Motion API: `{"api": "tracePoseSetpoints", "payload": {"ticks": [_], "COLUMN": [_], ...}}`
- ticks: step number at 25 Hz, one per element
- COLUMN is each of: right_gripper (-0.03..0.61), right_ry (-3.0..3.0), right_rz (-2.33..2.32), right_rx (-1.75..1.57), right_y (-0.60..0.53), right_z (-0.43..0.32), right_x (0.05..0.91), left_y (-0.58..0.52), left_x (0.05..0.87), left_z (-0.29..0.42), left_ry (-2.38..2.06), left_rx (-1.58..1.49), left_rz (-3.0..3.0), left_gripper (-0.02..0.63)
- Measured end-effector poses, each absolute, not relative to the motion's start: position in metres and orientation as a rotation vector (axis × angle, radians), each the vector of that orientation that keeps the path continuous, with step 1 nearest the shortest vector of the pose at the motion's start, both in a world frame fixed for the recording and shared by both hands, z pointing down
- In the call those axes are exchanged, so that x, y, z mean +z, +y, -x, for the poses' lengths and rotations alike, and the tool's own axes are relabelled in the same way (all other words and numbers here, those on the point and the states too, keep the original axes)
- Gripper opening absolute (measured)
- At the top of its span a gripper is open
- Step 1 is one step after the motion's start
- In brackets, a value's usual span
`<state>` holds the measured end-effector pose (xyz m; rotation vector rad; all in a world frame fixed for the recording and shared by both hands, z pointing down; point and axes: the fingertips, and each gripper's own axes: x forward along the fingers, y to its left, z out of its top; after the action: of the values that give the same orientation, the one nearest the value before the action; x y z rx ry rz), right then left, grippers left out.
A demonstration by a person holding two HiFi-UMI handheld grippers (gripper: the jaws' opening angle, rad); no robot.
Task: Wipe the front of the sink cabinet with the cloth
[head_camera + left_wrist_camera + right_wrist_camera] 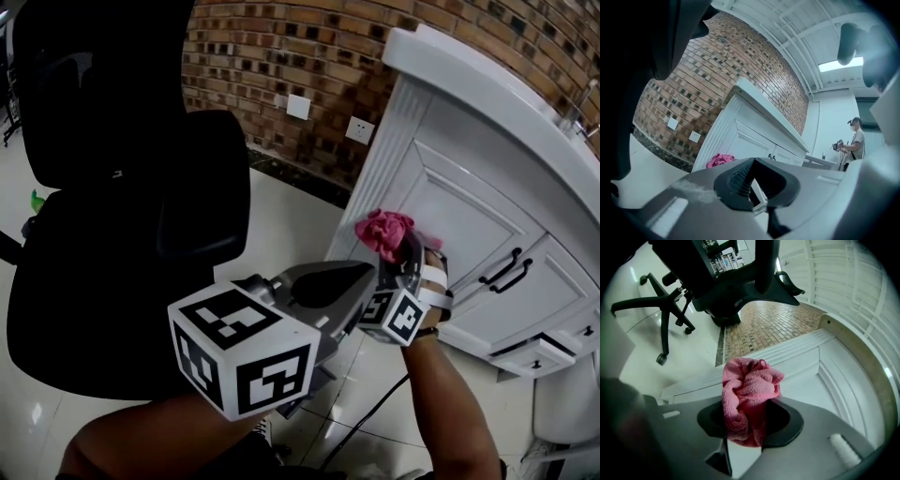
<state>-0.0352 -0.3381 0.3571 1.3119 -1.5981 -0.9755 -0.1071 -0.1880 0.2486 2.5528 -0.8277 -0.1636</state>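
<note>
Cloth (750,390): a pink wad, at the left door panel of the cabinet (469,202); it seems to touch.
Right gripper (745,427): clamped on the cloth.
Left gripper (752,180): closed on nothing, held back.
Risk: the raised door frame may drag the wad out of the jaws.
Risk: hard jaws may scrape the paint if pressed.

This looks like a staged corner of a large work hall, not a home bathroom. A white panelled sink cabinet (469,187) stands against a bare red-brown brick wall (281,47) with white wall sockets (298,106). A black wheeled office chair (122,187) sits on the glossy pale tiled floor (291,225). Overhead is a white beamed ceiling (787,23) with a strip light (839,64), and a person (855,143) stands far off.
</note>
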Motion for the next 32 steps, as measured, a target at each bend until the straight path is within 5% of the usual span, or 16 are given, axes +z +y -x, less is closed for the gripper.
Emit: {"api": "tracePoseSetpoints", "payload": {"ticks": [32], "right_gripper": [0.149], "right_ry": [-1.597], "right_rz": [-1.043], "right_rx": [-0.7], "right_y": [-0.334], "right_z": [0.035], "right_x": [0.587], "left_y": [-0.197], "left_x": [0.261], "left_z": [0.105], "left_ry": [-0.834], "left_rx": [-0.118], "left_rz": [-2.515], "left_gripper": [0.003]}}
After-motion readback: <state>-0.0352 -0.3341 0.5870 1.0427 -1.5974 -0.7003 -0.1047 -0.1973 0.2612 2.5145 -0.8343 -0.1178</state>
